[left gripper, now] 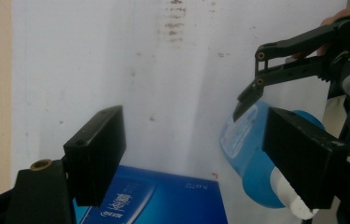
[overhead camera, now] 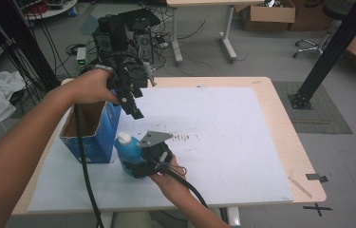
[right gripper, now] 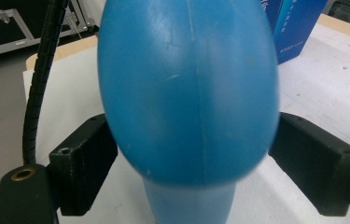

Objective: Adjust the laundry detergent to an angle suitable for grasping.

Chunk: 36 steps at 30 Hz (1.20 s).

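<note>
the high view was evenly lit and fairly sharp, with soft shadows on the white mat. in the right gripper view the blue bottle sat too close, blurred at its edges. the left gripper view was hazy, with pale glare.

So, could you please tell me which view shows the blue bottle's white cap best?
The left gripper view: the white cap shows large, though a jaw partly hides it. The high view has the cap small; the right gripper view gives the blue bottle bottom-on.
</note>
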### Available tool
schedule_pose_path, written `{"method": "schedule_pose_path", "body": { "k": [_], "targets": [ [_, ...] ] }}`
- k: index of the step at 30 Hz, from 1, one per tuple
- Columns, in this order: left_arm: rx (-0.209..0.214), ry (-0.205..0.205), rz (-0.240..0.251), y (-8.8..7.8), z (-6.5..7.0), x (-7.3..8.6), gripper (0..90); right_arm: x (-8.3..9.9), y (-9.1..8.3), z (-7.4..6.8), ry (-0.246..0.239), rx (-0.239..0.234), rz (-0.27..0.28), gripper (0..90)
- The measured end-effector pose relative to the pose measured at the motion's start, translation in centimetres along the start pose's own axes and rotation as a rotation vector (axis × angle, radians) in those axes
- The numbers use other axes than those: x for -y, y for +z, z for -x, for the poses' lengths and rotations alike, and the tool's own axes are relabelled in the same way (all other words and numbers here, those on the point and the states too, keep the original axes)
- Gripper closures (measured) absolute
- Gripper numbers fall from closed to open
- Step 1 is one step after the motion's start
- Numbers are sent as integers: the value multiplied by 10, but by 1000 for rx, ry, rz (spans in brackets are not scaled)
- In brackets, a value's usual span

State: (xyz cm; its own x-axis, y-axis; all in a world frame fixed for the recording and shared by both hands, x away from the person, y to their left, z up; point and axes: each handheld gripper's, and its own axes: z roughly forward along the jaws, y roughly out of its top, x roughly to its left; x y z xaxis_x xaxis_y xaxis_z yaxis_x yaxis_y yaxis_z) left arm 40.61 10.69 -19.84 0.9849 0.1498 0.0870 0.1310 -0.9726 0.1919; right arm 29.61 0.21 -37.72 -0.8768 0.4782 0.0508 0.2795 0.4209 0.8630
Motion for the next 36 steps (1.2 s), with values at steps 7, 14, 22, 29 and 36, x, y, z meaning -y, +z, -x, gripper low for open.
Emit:
{"method": "schedule_pose_path", "body": {
  "k": [7,14,22,29,36],
  "targets": [
    [-2,-8,2,0,0,1,224,-1,5,2,14,5,27,203],
    [-2,-7,-1,0,0,1,225,-2,5,2,13,-2,44,273],
    [-5,-5,1,0,0,0,225,-2,5,1,10,-14,46,324],
    [-3,-6,1,-1,0,1,225,-2,6,0,7,-19,41,352],
    [-4,-8,1,-2,0,2,225,-2,6,-1,1,-27,42,401]
  ]
}}
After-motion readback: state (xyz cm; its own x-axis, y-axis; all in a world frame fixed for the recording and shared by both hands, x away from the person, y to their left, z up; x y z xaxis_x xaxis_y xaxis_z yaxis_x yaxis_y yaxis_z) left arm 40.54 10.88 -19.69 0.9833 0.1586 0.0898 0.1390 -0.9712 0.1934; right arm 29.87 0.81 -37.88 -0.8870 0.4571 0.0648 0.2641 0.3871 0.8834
